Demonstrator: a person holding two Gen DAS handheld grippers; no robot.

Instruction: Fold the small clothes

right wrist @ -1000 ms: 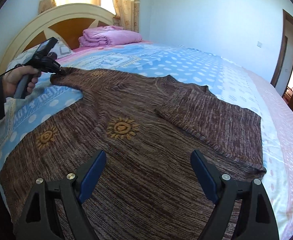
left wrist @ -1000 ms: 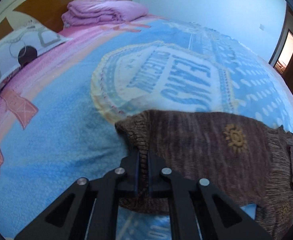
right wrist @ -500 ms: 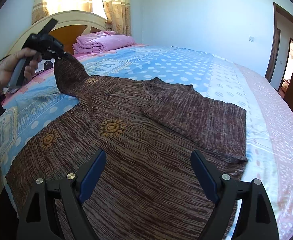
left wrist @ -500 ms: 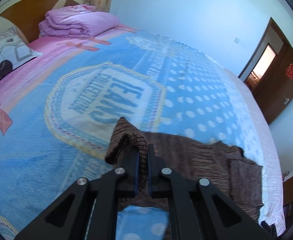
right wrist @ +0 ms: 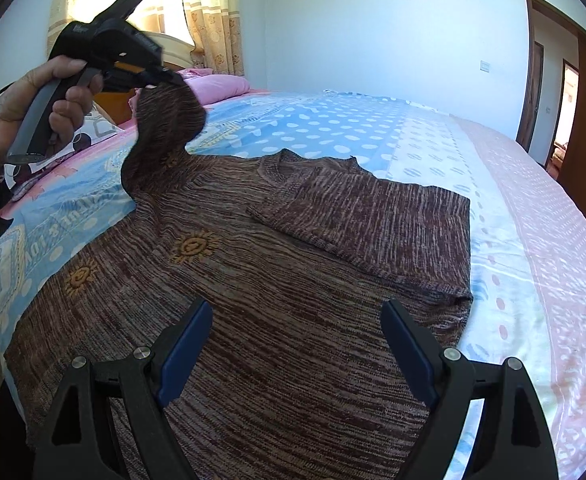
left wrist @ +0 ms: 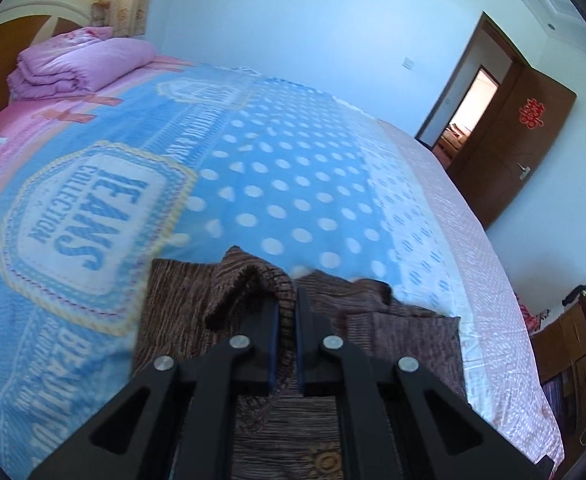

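A brown knit sweater (right wrist: 277,280) with orange sun motifs lies spread on the bed. Its right sleeve (right wrist: 373,224) is folded across the chest. My left gripper (left wrist: 287,312) is shut on the cuff of the left sleeve (left wrist: 253,280) and holds it lifted above the bed; it also shows in the right wrist view (right wrist: 161,80), with the sleeve (right wrist: 165,128) hanging from it. My right gripper (right wrist: 297,344) is open and empty, hovering low over the sweater's lower body.
The bed has a blue dotted cover (left wrist: 277,184) with a pink border. A folded pink quilt (left wrist: 81,64) and a pillow (right wrist: 89,132) lie by the headboard. A brown open door (left wrist: 509,148) stands at the far right.
My left gripper has lifted the sleeve cuff off the bed and carried it up and over toward the sweater's body. My right gripper has stayed open over the hem.
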